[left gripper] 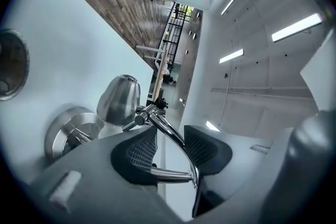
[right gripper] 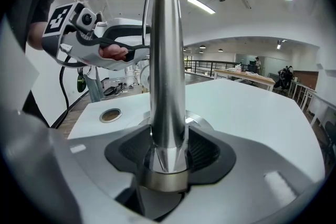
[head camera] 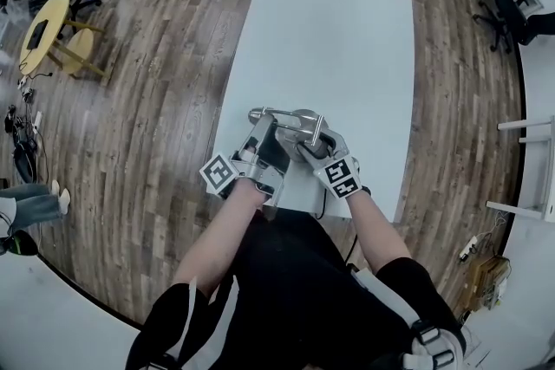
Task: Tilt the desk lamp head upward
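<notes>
**Desk lamp (head camera: 290, 119) between two grippers, near edge of desk (head camera: 347, 30)**

Head view. The chrome desk lamp is standing on the white desk, close to the edge nearest the person. Both grippers are meeting at it. The left gripper (head camera: 260, 139) is reaching in from the lamp's left and the right gripper (head camera: 312, 147) from its right, each with its marker cube trailing back toward the person. The wood floor (head camera: 147, 100) is surrounding the desk. This view is too small to separate the lamp's parts.

Left gripper view. The camera is sitting rolled, so the desk is running up the left of the picture. The left gripper (left gripper: 173, 147) is standing wide open. The lamp's thin arm (left gripper: 170, 134) is curving through the gap between its pads (left gripper: 135, 153), and the pads are not squeezing it. Beyond the jaws, the bell-shaped lamp head (left gripper: 119, 99) is hanging at the arm's far joint, just beside the round lamp base (left gripper: 71, 134). A round grommet (left gripper: 10, 71) is sitting in the desk, well apart from the lamp base.

Right gripper view. The right gripper (right gripper: 168, 149) is closing its jaws firmly on the upright post (right gripper: 168, 71), gripping low, just above the lamp base. The post is standing upright between the pads. The left gripper is showing above the lamp base and to the left, holding level at the thin arm. The grommet is lying on the desk to the left of the lamp base.
</notes>
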Available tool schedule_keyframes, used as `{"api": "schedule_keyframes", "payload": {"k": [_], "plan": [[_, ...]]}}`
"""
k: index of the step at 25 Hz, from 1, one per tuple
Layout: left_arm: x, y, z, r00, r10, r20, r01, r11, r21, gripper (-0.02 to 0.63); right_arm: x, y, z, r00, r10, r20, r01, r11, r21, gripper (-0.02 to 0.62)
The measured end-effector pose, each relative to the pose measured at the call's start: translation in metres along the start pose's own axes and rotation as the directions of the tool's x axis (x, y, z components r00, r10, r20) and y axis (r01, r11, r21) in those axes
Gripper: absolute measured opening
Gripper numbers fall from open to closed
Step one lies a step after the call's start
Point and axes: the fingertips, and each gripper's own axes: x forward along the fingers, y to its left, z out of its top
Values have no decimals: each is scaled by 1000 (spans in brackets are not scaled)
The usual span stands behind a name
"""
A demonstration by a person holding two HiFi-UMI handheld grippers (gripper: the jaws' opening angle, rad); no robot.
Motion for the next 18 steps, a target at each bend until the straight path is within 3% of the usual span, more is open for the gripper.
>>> {"api": "schedule_keyframes", "payload": {"k": [11, 18], "plan": [[2, -8, 1, 998, 54, -7, -53, 988, 145, 163, 0, -3, -5, 1000, -7, 6, 7, 1000, -10, 224], [4, -33, 3, 1000, 25, -4, -23, 975, 223, 131, 0, -4, -6, 1000, -8, -4, 8, 1000, -1, 222]]}}
